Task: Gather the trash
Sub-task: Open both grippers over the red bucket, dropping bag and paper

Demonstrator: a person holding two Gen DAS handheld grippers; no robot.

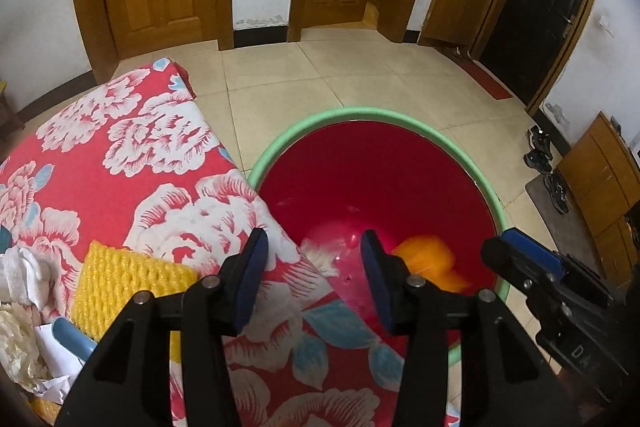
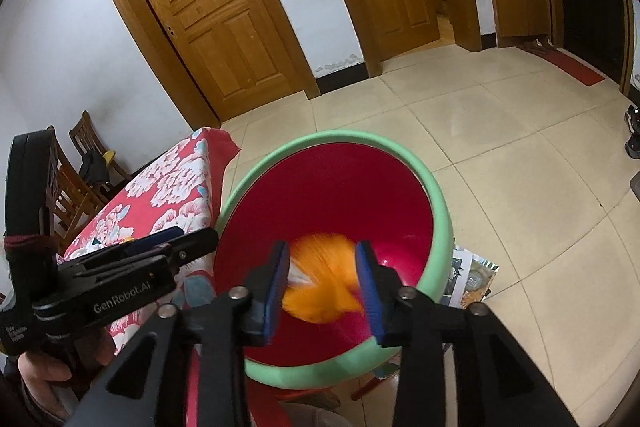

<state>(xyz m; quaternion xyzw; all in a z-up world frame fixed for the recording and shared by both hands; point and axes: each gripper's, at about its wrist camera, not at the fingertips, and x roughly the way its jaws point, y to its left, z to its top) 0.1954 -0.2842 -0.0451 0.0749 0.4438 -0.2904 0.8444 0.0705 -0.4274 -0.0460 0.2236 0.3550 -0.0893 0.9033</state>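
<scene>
Left wrist view only: at 9 o'clock of the left gripper (image 1: 314,277), a yellow knitted mesh piece (image 1: 124,287), white crumpled tissue (image 1: 24,277) and pale paper scraps (image 1: 24,359) lie on the table under a red floral cloth (image 1: 132,155). Shoes (image 1: 544,163) stand at 3 o'clock beside a wooden cabinet.

Right wrist view only: wooden chairs (image 2: 68,179) at 9 o'clock, printed paper (image 2: 472,277) on the floor beneath the bin at 4 o'clock, and a hand (image 2: 44,375) holding the left gripper at 8 o'clock.

Both views: a red bin (image 1: 376,171) with a green rim, on the tiled floor against the table edge.

Trash: an orange piece (image 2: 324,279), motion-blurred, soft-edged, inside the bin, seen between the pads of the right gripper (image 2: 322,285) and apart from both; a whitish scrap lies at its 9 o'clock.

Finger state: left jaws parted, nothing between them. Right jaws parted, gripping nothing.
</scene>
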